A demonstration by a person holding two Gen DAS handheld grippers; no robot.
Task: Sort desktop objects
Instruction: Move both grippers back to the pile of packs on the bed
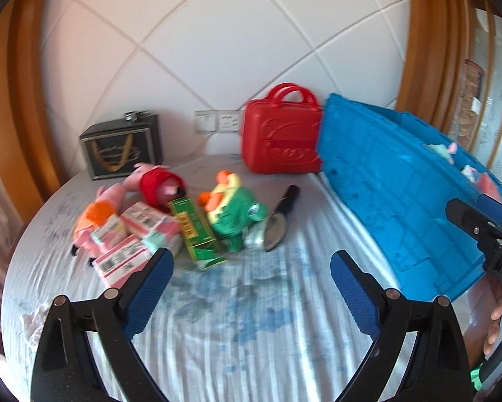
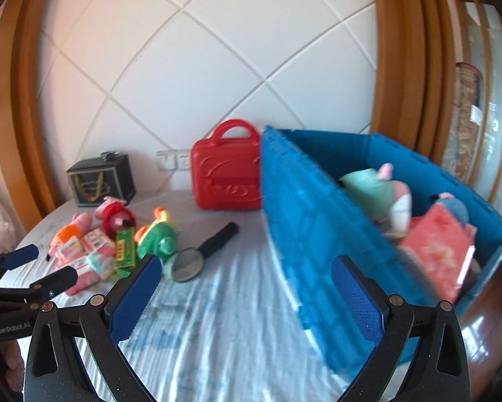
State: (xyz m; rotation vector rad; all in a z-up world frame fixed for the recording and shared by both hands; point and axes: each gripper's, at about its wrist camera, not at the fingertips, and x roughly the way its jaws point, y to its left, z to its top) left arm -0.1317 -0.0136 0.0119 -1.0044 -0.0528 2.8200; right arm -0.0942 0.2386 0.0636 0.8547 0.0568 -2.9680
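Left wrist view shows the left claw (image 1: 251, 278) spread wide with nothing between its blue pads, hanging over a table (image 1: 237, 335) covered in a striped white cloth. At 11 o'clock from it lies the heap still to be sorted: pink boxes (image 1: 130, 248), a green box (image 1: 195, 231), a pink pig plush (image 1: 108, 201), a red-dressed pig plush (image 1: 160, 184) and a green dinosaur plush (image 1: 240, 214), with a magnifying glass (image 1: 279, 221) just beside at 12 o'clock. A red toy suitcase (image 1: 281, 137) stands at the wall, a dark gift box (image 1: 122, 147) at 10 o'clock. Right wrist view shows the right claw (image 2: 247, 288) equally wide and empty, its right pad in front of the blue crate (image 2: 317, 234) at 2 o'clock, which holds a mint plush (image 2: 371, 184), a pink box (image 2: 438, 251) and a blue plush (image 2: 455, 207). Both views are blurred.
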